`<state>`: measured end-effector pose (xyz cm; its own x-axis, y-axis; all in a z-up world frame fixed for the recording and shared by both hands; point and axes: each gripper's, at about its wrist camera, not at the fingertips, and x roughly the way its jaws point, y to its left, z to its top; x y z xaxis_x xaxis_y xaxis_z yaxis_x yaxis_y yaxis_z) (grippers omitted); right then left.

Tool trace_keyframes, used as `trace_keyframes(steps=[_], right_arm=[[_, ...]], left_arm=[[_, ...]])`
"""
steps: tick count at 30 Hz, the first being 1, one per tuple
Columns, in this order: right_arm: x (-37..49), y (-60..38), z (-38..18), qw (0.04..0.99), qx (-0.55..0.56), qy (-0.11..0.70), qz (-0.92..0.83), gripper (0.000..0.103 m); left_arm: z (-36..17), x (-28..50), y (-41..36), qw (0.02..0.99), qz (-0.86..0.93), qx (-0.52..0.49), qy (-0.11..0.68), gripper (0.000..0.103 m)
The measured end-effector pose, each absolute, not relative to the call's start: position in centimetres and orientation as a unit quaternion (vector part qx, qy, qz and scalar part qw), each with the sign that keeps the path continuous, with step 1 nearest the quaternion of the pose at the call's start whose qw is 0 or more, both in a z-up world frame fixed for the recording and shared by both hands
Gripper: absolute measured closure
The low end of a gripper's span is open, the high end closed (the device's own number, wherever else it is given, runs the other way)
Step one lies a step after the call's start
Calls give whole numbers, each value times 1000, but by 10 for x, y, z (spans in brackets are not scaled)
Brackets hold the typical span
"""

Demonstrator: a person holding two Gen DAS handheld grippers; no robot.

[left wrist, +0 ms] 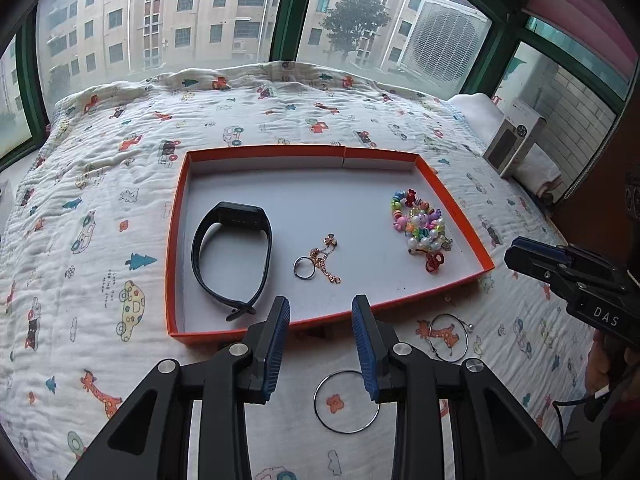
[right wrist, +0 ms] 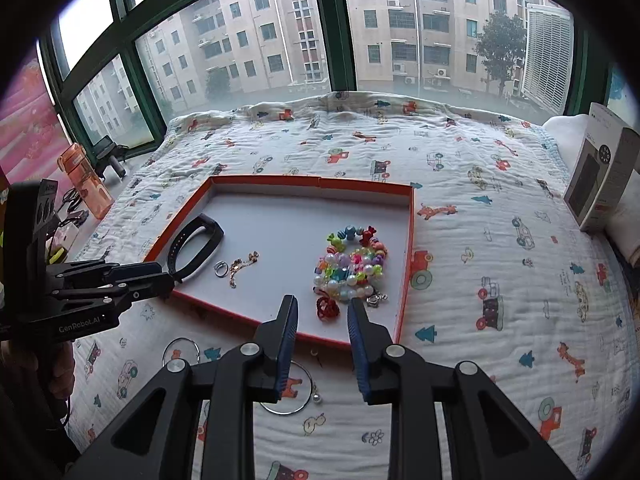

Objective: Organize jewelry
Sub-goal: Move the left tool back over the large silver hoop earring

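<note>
An orange-rimmed shallow box (left wrist: 178,216) (right wrist: 408,240) lies on the bed. Inside are a black wristband (left wrist: 230,252) (right wrist: 192,246), a silver ring (left wrist: 303,268) (right wrist: 221,269), a rose-gold chain (left wrist: 326,258) (right wrist: 240,266) and a pile of coloured bead bracelets (left wrist: 420,226) (right wrist: 352,266). Two thin silver bangles lie on the blanket in front of the box: one (left wrist: 346,402) (right wrist: 180,350) under my left gripper, one (left wrist: 448,338) (right wrist: 292,392) to its right. My left gripper (left wrist: 320,312) (right wrist: 170,278) is open and empty at the box's near edge. My right gripper (right wrist: 322,308) (left wrist: 516,252) is open and empty over the box's near right corner.
The box rests on a white blanket (left wrist: 100,240) (right wrist: 520,280) with a cartoon print. A white product box (left wrist: 514,140) (right wrist: 604,176) stands at the right edge. An orange water bottle (right wrist: 84,180) and small items sit at the left by the window.
</note>
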<state>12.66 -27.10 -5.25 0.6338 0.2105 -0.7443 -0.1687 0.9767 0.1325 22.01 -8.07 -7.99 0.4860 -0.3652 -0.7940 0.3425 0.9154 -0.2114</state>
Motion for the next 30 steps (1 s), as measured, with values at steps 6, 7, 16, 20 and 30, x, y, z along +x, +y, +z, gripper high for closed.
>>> trace_keyframes(steps=[6, 7, 16, 20, 30], right_arm=[[115, -266, -75, 890, 41, 442, 108, 74], [114, -265, -79, 888, 42, 445, 107, 74], [101, -261, -98, 876, 46, 467, 110, 74], [100, -263, -103, 875, 58, 470, 97, 74], [102, -264, -108, 870, 75, 479, 91, 74]], left_arm=[[-89, 195, -72, 855, -206, -21, 476, 68], [-92, 192, -71, 853, -207, -22, 478, 68], [-111, 186, -63, 844, -205, -22, 496, 68], [-116, 188, -64, 840, -207, -23, 502, 68], [-123, 190, -70, 833, -218, -22, 508, 68]])
